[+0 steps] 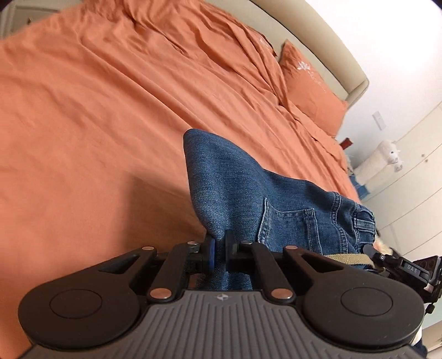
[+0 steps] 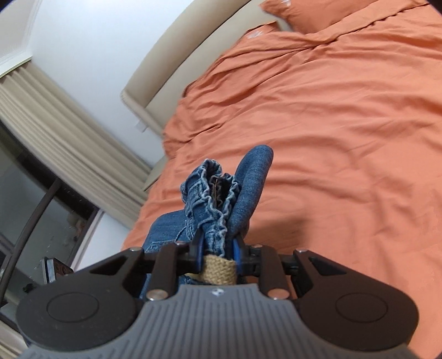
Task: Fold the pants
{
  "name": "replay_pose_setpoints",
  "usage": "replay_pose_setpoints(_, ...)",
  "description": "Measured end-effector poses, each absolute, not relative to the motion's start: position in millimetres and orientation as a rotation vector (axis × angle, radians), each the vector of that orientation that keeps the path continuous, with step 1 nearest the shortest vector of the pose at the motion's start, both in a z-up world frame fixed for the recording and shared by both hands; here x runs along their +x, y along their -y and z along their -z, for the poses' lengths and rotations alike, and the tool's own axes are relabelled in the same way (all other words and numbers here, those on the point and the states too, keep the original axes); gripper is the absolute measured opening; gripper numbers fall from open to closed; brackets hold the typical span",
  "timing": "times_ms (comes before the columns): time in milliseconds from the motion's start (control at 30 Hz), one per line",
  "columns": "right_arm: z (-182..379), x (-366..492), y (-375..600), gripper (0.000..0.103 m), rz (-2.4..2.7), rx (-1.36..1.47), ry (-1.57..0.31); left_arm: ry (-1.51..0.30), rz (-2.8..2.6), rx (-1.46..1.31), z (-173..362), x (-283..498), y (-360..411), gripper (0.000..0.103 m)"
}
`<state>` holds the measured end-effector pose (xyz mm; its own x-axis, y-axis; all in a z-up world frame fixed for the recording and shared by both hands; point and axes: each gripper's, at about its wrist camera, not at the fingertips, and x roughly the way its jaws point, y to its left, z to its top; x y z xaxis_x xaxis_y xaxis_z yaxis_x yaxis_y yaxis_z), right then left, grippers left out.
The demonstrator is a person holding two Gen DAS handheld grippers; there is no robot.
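Left wrist: jeans [image 1: 229, 179] apparently in both grippers

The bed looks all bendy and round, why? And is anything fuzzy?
Left wrist view: the fisheye lens curves the bed and headboard, dark corners. Right wrist view: same bending; pillow edge smeared, while the jeans look sharp, casting a soft shadow.

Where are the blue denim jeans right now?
The blue denim jeans hang above the orange bedspread, pinched between both grippers: the left gripper on plain denim, the right gripper on the bunched waistband.
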<state>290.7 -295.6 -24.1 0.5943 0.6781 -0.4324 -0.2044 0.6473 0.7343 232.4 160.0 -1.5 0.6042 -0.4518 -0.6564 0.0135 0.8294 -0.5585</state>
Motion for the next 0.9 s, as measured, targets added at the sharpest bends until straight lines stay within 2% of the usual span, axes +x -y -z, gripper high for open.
replay_pose_setpoints(167,28.7,283.0,238.2,0.016,-0.638,0.717,-0.779,-0.873,0.209,-0.487,-19.3,217.9,-207.4,0.006)
replay_pose_setpoints(333,47.6,288.3,182.2,0.016,-0.689,0.749,-0.805,-0.880,0.141,-0.442,-12.0,230.0,-244.3,0.006)
replay_pose_setpoints(600,83.0,313.1,137.1,0.016,-0.675,0.720,-0.864,-0.893,0.119,-0.484,44.4,253.9,-280.8,0.006)
replay_pose_setpoints(900,148.1,333.5,142.8,0.016,-0.599,0.694,-0.985,-0.937,0.116,-0.530,107.1,267.8,-309.2,0.007)
